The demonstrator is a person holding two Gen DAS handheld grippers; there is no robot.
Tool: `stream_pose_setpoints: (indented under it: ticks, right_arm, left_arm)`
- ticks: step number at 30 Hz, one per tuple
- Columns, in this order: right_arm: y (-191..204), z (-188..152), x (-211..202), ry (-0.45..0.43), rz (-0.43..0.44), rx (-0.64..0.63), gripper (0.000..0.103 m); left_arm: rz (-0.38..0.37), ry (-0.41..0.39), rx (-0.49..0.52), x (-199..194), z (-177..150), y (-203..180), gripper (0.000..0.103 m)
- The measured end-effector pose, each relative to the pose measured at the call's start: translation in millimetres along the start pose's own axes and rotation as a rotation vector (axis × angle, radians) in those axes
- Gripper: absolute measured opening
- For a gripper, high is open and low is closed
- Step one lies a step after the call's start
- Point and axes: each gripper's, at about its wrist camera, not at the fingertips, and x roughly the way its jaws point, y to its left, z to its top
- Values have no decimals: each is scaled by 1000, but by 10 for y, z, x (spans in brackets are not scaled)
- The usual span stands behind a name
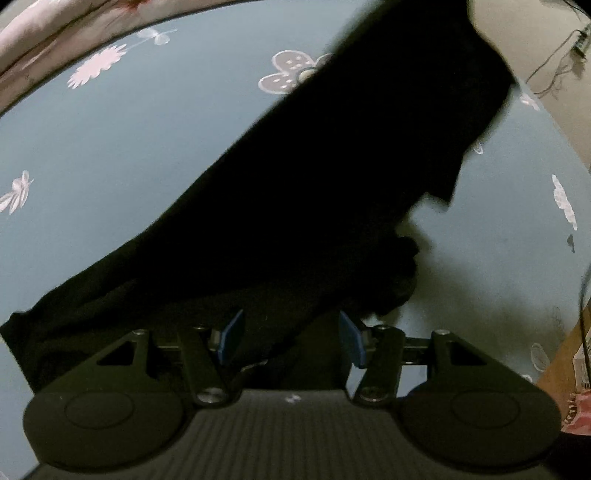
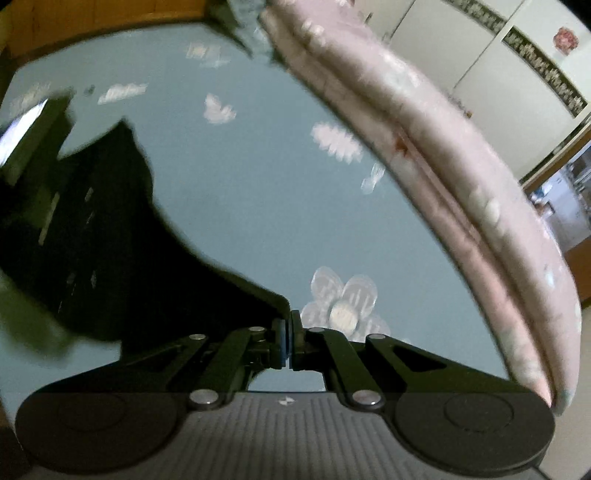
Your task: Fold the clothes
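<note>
Left wrist view: the left gripper (image 1: 291, 341) has its fingers spread wide, the blue pads (image 1: 231, 338) well apart. A black garment (image 1: 314, 184) lies between and ahead of them, running as a broad dark band from the near left to the far right of the view. It rests on a grey-blue bedsheet (image 1: 110, 140) printed with pale flowers. Cloth passes through the gap between the fingers, but neither pad is pressed against it; whether the pads touch the cloth cannot be told. A bunched lump of the garment sits just ahead of the right-hand pad. Fabric detail is lost in the dark.

A folded pink quilt (image 1: 44, 40) runs along the far left edge of the bed. A cable (image 1: 554, 70) lies on the pale floor at far right. A brown box (image 1: 569, 354) shows at the near right edge.

Right wrist view: the right gripper (image 2: 289, 341) has its fingers pressed together, and a corner of the black garment (image 2: 110, 258) is pinched between the tips. From that corner the cloth spreads away to the left across the bedsheet (image 2: 240, 192). The view is motion-blurred. The pink quilt (image 2: 443, 155) curves along the right side of the bed. White cabinet doors (image 2: 461, 48) stand beyond it at far right. A wooden bed frame (image 2: 92, 22) shows at far left.
</note>
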Motion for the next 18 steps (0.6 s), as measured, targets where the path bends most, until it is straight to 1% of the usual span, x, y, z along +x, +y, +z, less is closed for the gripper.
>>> stream_pose_setpoints:
  ticks: [4, 7, 11, 14, 15, 16, 17, 18]
  right_arm:
    - [-77, 446, 277, -81, -30, 14, 2]
    - [-97, 766, 641, -103, -31, 39, 2]
    - [62, 1021, 1303, -48, -24, 43, 2]
    - [228, 1070, 1834, 44, -31, 48, 3]
    - [266, 1055, 1978, 83, -17, 59, 7]
    - [297, 1024, 2056, 108, -3, 69, 14]
    - [321, 976, 2066, 118, 12, 78, 18]
    - [345, 928, 2075, 128, 26, 88, 27]
  left_arm:
    - [-4, 6, -35, -6, -65, 123, 56]
    - [-10, 8, -65, -10, -123, 200, 56]
    - [-18, 10, -106, -16, -201, 303, 56]
    - [-24, 12, -136, -21, -260, 379, 56]
    - [-26, 12, -146, -22, -280, 405, 56]
    - [-28, 13, -156, -24, -299, 431, 56]
    - [-30, 13, -166, -25, -319, 456, 56]
    - [-32, 14, -176, -27, -338, 482, 56]
